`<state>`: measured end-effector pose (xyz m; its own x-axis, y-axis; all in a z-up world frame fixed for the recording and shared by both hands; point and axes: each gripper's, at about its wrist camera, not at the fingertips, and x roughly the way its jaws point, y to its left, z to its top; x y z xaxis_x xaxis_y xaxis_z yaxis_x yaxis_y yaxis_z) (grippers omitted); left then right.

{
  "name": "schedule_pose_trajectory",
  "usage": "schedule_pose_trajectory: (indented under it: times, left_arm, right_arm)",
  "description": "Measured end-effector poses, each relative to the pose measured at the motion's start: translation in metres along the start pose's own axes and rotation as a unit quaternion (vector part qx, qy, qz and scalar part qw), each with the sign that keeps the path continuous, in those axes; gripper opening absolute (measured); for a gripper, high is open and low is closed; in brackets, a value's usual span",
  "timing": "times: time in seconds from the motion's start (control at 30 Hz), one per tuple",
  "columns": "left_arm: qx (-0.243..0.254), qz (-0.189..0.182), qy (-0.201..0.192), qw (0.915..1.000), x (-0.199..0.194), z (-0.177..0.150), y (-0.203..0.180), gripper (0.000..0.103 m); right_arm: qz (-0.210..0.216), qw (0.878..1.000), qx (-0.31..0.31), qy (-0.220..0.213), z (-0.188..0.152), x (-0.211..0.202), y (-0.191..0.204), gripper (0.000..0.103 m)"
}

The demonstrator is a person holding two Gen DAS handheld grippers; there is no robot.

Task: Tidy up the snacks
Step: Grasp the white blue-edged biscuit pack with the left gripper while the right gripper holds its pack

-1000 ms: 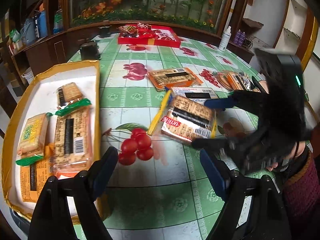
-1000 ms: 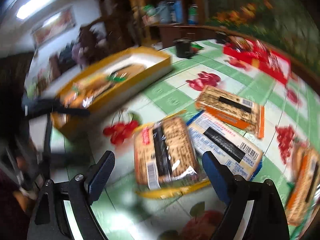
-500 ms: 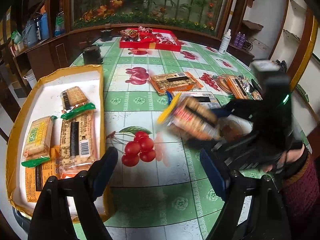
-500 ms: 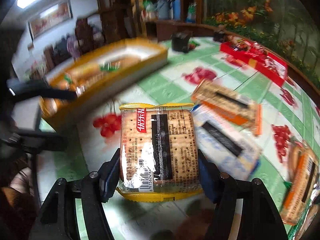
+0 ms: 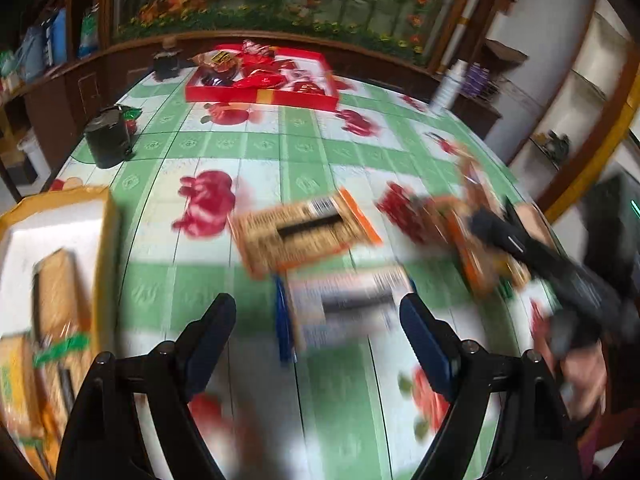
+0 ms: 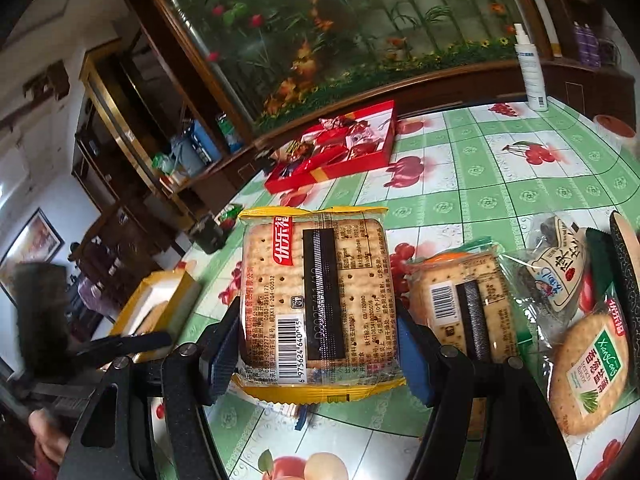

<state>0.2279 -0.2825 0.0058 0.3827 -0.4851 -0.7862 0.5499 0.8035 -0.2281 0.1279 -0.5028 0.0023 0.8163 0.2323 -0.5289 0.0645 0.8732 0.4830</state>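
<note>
While the right gripper (image 6: 316, 344) has just been closing and now clamps the yellow cracker pack (image 6: 318, 304) by its two side edges, the grip rests on thin crinkly wrapper, so the pack could slide out or tilt forward if it is swung fast toward the yellow tray (image 6: 160, 300) at about nine o'clock in the right wrist view. Squeezing harder would likely crack the crackers inside. Beneath the lifted pack, at six o'clock, a corner of a blue pack (image 6: 294, 414) peeks out, and at three o'clock an orange cracker pack (image 6: 460, 304) and a round cracker pack (image 6: 592, 372) lie crowded together on the table (image 6: 500, 184); a low carry could drag or knock them. The left gripper (image 5: 316, 336) is released, jaws spread with nothing between the pads, hovering above the blue pack (image 5: 344, 304), with another orange pack (image 5: 300, 236) at twelve o'clock. Both claws work close together, so a crossing path could make them collide. Packs already fill the tray (image 5: 108, 216), so a careless drop might land on its rim.
</note>
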Motion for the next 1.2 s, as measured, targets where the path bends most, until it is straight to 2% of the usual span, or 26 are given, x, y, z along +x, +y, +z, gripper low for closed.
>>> schedule_pose_trajectory:
  times: [0.1,0.2,0.43,0.53,0.67,0.73,0.8,1.0,1.13,1.2]
  left_arm:
    - [-0.016,-0.023,0.025,0.9993,0.030,0.016,0.006,0.083]
    - [-0.004,-0.049,0.041,0.9979,0.047,0.019,0.001,0.083]
    - [0.083,-0.037,0.063,0.9939,0.047,-0.009,-0.030,0.083]
    - [0.131,-0.040,0.079,0.9875,0.041,-0.031,-0.045,0.083]
    - [0.208,-0.075,0.091,0.9711,0.022,-0.057,-0.069,0.083]
    - [0.228,-0.059,0.078,0.9687,0.017,-0.057,-0.075,0.084]
    - [0.239,-0.027,0.067,0.9684,0.023,-0.051,-0.079,0.086]
    - [0.248,-0.003,0.081,0.9654,0.053,-0.048,-0.086,0.086]
    - [0.221,-0.006,0.067,0.9729,0.050,-0.050,-0.085,0.064]
    - [0.211,0.006,0.060,0.9756,0.050,-0.052,-0.084,0.058]
  right_arm:
    - [0.005,1.000,0.007,-0.001,0.003,-0.002,-0.001,0.074]
    - [0.008,1.000,0.010,0.001,0.003,-0.001,-0.002,0.074]
    - [0.013,1.000,0.017,-0.006,0.003,-0.006,-0.004,0.074]
    - [0.018,1.000,0.020,-0.009,0.003,-0.008,-0.006,0.074]
    - [0.019,0.999,0.021,-0.016,0.004,-0.011,-0.006,0.074]
    - [0.021,0.999,0.026,-0.016,0.005,-0.011,-0.007,0.074]
    - [0.020,0.999,0.024,-0.015,0.004,-0.011,-0.008,0.074]
    - [0.017,0.999,0.028,-0.014,0.005,-0.011,-0.010,0.074]
    - [0.017,0.999,0.028,-0.012,0.005,-0.011,-0.009,0.074]
    - [0.016,0.999,0.025,-0.013,0.004,-0.011,-0.008,0.074]
